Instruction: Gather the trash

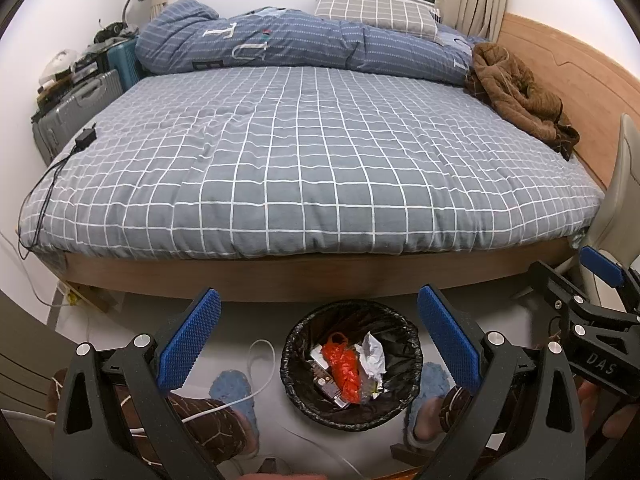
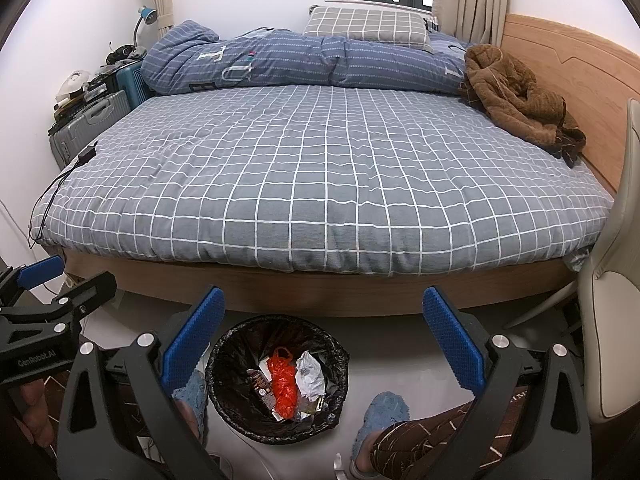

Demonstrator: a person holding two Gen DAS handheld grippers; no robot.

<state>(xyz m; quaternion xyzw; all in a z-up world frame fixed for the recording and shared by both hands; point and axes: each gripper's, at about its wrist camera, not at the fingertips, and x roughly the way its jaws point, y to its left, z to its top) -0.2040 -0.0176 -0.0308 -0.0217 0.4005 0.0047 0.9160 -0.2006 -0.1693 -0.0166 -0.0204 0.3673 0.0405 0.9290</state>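
Trash fills a black-lined bin by the bed; left gripper and right gripper hover above, jaws wide, empty.

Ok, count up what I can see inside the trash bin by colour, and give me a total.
In the trash bin:
Red plastic bag: 1
White crumpled paper: 1
Dark printed box or packet: 1
Yellowish wrapper, partly hidden: 1
Total: 4 visible; more may lie underneath.

Bedside clutter indistinct; chair cropped
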